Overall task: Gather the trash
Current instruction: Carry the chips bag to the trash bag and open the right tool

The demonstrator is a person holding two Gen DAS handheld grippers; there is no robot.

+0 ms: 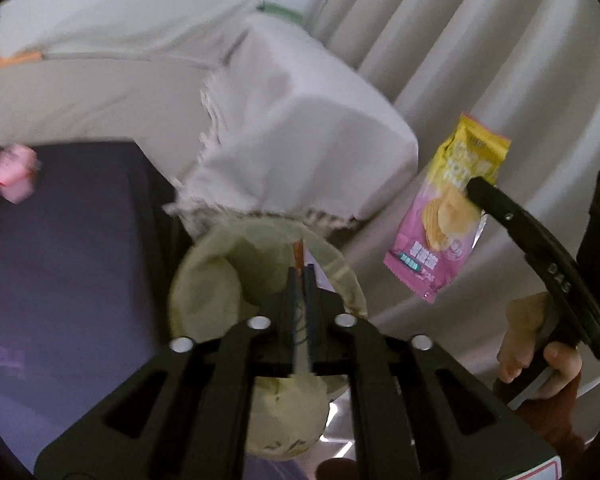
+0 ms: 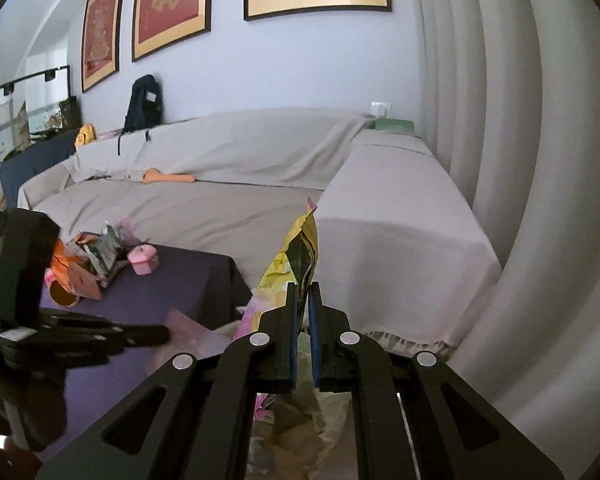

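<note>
Beside the sofa arm [image 1: 312, 128], the right gripper [image 1: 476, 190] holds a yellow-and-pink chip packet [image 1: 448, 216] up in the air, well above the floor and apart from the bag below. Its fingers are nearly together, pinching the upper part of the packet, which hangs downward with its pink end lowest; in the right wrist view the same packet [image 2: 300, 256] stands edge-on between the two pads.

The left gripper [image 1: 300, 276] is closed as well — its pads clamp the rim of a pale green trash bag [image 1: 220, 280], whose open mouth gapes just ahead of the fingertips. A thin orange strip sits between the pads at the bag's edge; what it is cannot be told.

On the purple-covered table [image 2: 180, 280] lie more wrappers in a heap [image 2: 88, 264] with a small pink box [image 2: 143, 259] just beside them. Behind, a grey cloth covers the sofa, a dark backpack [image 2: 144, 100] leans on its back, and framed red pictures [image 2: 168, 4] hang on the wall. Pale curtains [image 2: 500, 120] fall at the right.
</note>
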